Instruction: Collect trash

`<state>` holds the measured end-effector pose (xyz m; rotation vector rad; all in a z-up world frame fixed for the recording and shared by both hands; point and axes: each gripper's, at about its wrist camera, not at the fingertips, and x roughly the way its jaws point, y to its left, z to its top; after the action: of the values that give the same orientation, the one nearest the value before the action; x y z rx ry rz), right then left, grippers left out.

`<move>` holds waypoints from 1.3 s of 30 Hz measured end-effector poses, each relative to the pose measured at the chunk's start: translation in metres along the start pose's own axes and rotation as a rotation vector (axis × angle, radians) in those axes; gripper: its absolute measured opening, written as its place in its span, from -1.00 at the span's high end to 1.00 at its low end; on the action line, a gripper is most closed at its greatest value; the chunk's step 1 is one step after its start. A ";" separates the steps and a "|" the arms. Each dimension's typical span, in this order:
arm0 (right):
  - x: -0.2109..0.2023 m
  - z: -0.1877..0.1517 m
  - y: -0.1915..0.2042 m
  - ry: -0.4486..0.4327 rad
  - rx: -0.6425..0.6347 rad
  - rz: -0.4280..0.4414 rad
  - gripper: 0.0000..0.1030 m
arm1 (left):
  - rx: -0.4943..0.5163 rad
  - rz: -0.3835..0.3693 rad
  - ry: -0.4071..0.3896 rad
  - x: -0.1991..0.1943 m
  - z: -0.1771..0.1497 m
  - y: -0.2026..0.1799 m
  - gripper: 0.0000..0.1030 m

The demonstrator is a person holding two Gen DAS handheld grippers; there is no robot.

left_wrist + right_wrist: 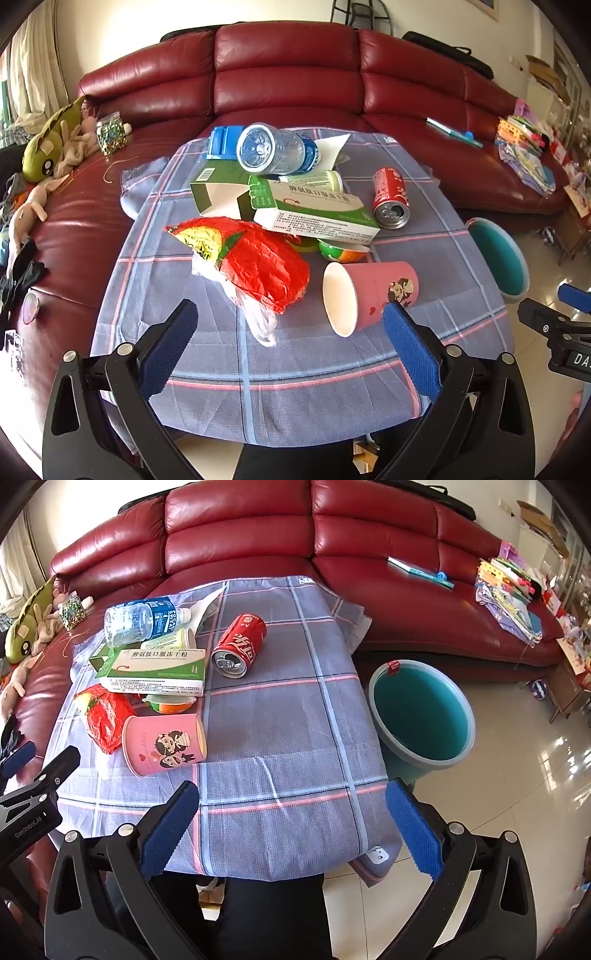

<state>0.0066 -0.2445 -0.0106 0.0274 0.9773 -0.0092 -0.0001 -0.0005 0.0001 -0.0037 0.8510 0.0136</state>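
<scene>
Trash lies on a checked cloth (295, 369) (280, 738): a tipped pink paper cup (365, 295) (162, 744), a crumpled red wrapper (258, 262) (105, 712), green-white cartons (317, 214) (155, 672), a clear water bottle (273, 147) (140, 622) and a red soda can (389, 197) (238, 646) on its side. A teal bucket (421, 716) (498, 254) stands on the floor right of the table. My left gripper (290, 328) hangs open just short of the cup and wrapper. My right gripper (291, 808) is open over bare cloth, nothing between its fingers.
A red leather sofa (280, 77) wraps behind and left of the table, with plush toys (48, 147) and a jar on its left seat and books and papers (509, 594) on the right. Glossy tiled floor (517, 794) lies right of the bucket.
</scene>
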 end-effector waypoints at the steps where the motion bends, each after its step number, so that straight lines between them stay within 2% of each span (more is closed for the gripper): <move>1: 0.001 0.000 0.000 0.007 -0.001 0.000 -0.88 | 0.001 -0.001 -0.001 0.000 0.000 0.000 -0.94; 39: 0.005 0.000 -0.004 0.027 0.003 -0.018 -0.88 | -0.022 0.004 0.002 -0.001 0.005 0.010 -0.94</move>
<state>0.0087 -0.2486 -0.0148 0.0215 1.0043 -0.0263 0.0028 0.0091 0.0044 -0.0232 0.8528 0.0267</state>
